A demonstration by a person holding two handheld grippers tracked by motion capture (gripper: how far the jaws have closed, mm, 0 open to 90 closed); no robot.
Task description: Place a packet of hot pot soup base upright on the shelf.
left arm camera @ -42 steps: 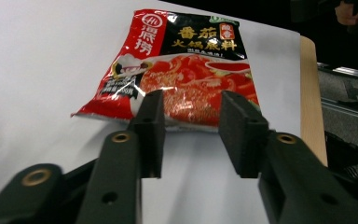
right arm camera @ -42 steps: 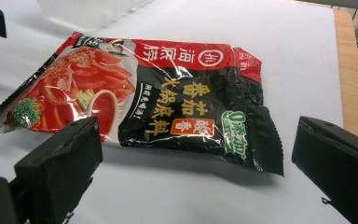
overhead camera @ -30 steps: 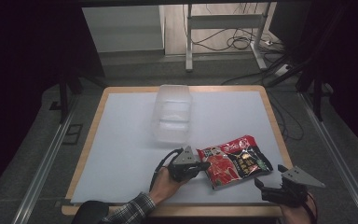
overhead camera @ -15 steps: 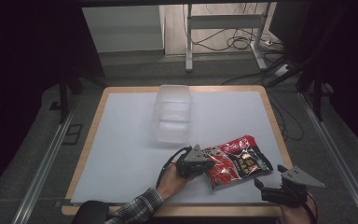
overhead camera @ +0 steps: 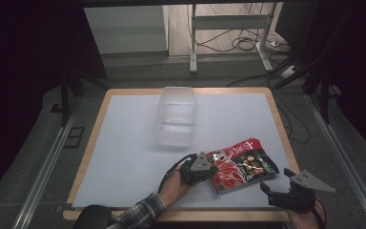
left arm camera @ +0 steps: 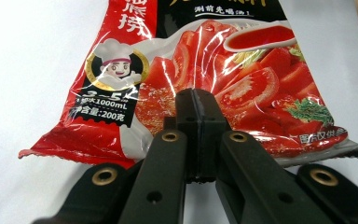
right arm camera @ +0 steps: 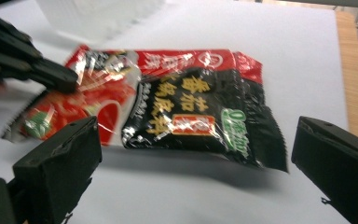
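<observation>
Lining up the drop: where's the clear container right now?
In the high view, the clear container stands mid-table toward the far edge, just beyond the red packet.

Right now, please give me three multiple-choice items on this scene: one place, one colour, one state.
1. Where does the clear container stand? A) beyond the packet B) on the packet C) between the grippers
2. Which colours has the packet? A) blue, white B) red, black C) green, yellow
3. How do the right gripper's jaws stand? A) shut on the packet B) shut on the container C) open
Answers: 1 A, it stands farther up the table; 2 B, its printed face; 3 C, they gape apart.
</observation>
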